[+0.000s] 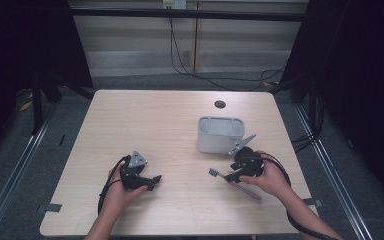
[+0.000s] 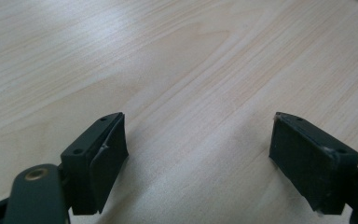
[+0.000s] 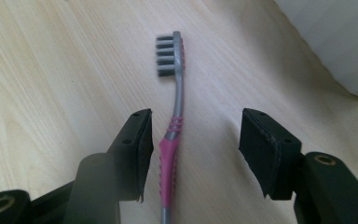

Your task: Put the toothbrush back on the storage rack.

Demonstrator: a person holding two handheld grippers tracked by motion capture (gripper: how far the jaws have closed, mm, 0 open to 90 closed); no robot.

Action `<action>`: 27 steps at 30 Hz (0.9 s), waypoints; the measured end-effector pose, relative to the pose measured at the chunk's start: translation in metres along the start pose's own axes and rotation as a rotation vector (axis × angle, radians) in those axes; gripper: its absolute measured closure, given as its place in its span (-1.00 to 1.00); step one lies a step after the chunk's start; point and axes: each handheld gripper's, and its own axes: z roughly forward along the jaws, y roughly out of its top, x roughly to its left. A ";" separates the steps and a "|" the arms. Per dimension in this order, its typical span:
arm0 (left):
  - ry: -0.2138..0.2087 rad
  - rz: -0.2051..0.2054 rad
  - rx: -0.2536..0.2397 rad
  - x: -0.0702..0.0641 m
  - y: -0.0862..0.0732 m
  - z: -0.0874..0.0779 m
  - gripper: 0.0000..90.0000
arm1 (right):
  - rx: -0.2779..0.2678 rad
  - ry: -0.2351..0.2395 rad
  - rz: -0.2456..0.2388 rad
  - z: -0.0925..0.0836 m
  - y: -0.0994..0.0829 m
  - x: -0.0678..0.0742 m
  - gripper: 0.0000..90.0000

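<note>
Tabletop, right gripper straddling toothbrush

This looks like a lab recording bay rather than a home: a bare pale wooden table beyond the grippers stands between black curtains, with metal floor rails on either side and cables trailing from a wall socket at the far end.

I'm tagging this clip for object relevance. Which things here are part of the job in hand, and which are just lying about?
In the job:
toothbrush, between the open jaws of the right gripper
holder, probably, just beyond it

Lying about:
left gripper, open over bare table
table's cable hole
</note>
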 end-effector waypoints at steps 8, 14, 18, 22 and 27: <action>0.000 0.003 0.003 0.000 0.000 0.000 -0.59 | 0.032 0.026 -0.013 0.011 0.005 0.006 0.11; 0.000 0.001 0.001 0.000 0.000 0.000 -0.59 | 0.052 0.034 -0.011 0.015 0.004 0.007 0.25; 0.000 0.003 0.003 0.000 0.000 0.000 -0.59 | 0.080 0.024 -0.020 0.013 0.005 0.009 0.37; 0.000 0.004 0.003 0.000 0.000 0.000 -0.59 | 0.100 0.032 -0.015 0.013 0.004 0.011 0.43; 0.000 0.002 0.002 0.000 0.000 0.000 -0.59 | 0.105 0.017 -0.030 0.012 0.003 0.011 0.67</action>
